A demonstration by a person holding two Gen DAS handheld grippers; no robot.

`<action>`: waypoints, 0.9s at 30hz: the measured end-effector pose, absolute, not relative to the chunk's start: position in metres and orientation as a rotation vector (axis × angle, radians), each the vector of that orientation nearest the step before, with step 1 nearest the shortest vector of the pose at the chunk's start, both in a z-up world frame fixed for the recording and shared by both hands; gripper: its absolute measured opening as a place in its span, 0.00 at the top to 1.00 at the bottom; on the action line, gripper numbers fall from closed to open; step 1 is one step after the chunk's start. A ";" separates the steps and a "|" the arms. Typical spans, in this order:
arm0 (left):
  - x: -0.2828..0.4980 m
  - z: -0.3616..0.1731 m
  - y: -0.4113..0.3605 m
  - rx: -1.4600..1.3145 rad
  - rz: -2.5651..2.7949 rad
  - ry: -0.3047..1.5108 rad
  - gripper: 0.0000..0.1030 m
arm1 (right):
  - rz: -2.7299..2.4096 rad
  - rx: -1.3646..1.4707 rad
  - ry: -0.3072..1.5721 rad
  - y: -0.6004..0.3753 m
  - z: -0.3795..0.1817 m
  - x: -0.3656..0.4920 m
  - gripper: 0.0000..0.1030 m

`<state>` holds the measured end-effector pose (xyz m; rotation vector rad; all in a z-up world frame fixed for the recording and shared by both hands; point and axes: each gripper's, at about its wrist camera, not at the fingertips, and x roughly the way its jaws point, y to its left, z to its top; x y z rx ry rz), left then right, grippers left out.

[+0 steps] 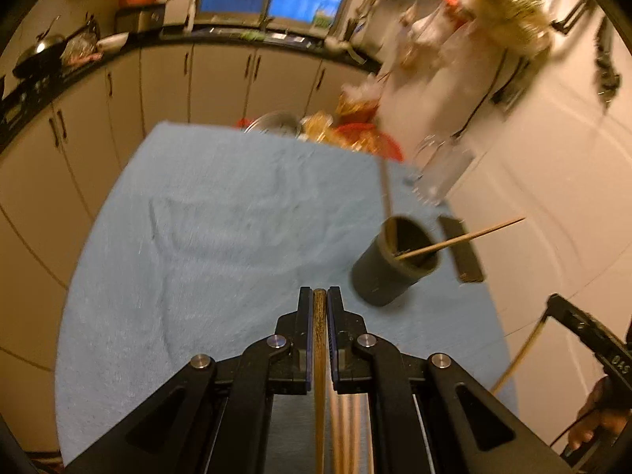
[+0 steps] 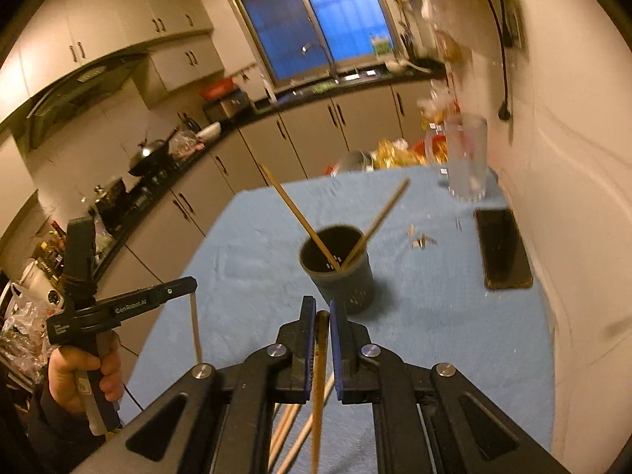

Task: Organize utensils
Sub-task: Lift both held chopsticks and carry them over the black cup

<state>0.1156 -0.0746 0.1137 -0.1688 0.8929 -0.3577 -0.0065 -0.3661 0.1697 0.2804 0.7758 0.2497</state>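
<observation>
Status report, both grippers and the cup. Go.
Left gripper shut on chopstick. Right gripper shut on another chopstick. Dark cup upright, two chopsticks inside. Phone beside cup, clear.

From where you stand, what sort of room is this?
A home kitchen, most likely: a wok sits on the counter, a sink tap stands under the window, and cabinets line the walls.

Open cloth left of cup
</observation>
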 end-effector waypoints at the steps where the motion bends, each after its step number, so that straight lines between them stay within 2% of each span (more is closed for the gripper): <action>1: 0.113 0.122 -0.077 -0.170 -0.372 0.876 0.93 | 0.252 0.276 0.763 -0.366 0.176 -0.009 0.92; 9: 0.107 0.166 -0.105 -0.134 -0.413 0.778 0.93 | 0.257 0.231 0.689 -0.364 0.213 -0.014 0.92; 27: 0.139 0.221 -0.124 -0.153 -0.402 0.673 0.93 | 0.232 0.197 0.573 -0.366 0.285 0.015 0.92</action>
